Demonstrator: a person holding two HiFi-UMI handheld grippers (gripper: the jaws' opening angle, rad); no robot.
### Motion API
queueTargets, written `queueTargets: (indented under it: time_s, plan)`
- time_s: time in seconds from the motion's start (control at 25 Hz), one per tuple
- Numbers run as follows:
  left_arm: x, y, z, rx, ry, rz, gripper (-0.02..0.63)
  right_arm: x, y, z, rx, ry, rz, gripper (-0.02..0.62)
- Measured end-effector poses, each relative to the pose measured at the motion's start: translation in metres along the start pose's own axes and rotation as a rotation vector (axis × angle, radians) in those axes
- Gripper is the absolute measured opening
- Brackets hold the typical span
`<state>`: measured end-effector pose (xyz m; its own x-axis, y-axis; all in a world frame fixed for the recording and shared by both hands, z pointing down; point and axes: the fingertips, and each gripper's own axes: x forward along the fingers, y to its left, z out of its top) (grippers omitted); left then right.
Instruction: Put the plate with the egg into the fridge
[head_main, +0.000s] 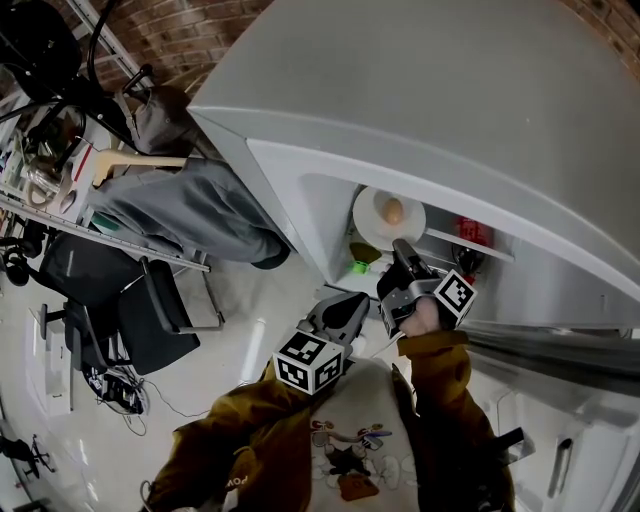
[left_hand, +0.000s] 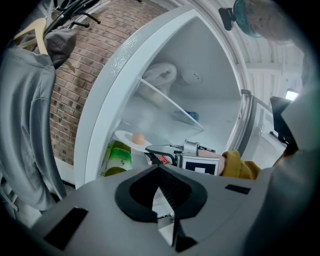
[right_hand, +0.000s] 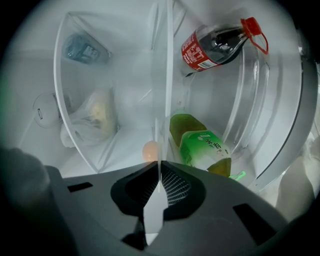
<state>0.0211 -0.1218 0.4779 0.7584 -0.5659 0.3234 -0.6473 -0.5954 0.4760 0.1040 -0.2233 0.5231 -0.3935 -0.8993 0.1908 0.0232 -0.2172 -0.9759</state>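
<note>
Starting at the left, a grey coat (head_main: 190, 205) hangs on a wooden hanger (head_main: 140, 160) by the brick wall (head_main: 190, 40), well apart from the job. Next comes the left gripper (head_main: 355, 303). Its jaws are pressed together with nothing in them, and it waits just outside the open fridge (head_main: 300, 190).

To its right, the right gripper (head_main: 402, 248) reaches into the fridge. Its jaws are pinched tight on the near rim of the white plate (head_main: 372, 225). The egg (head_main: 394, 211) sits on the middle of the plate. The plate is inside the fridge, above a green drink bottle (head_main: 360, 266) and left of a dark bottle with a red cap (head_main: 472, 232).

I cannot tell if the plate rests on a shelf or hangs in the air. I think most of the job is done. What is left is to set the plate down flat, let go, and pull the gripper out. The egg could roll if the plate tips.
</note>
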Motion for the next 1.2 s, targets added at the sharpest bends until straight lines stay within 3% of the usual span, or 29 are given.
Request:
queueTargets:
  time_s: [1.2]
  plan:
    - [0.005,0.010,0.008,-0.011,-0.010,0.012,0.006,0.024,0.006,0.011,0.042,-0.046,-0.010,0.021]
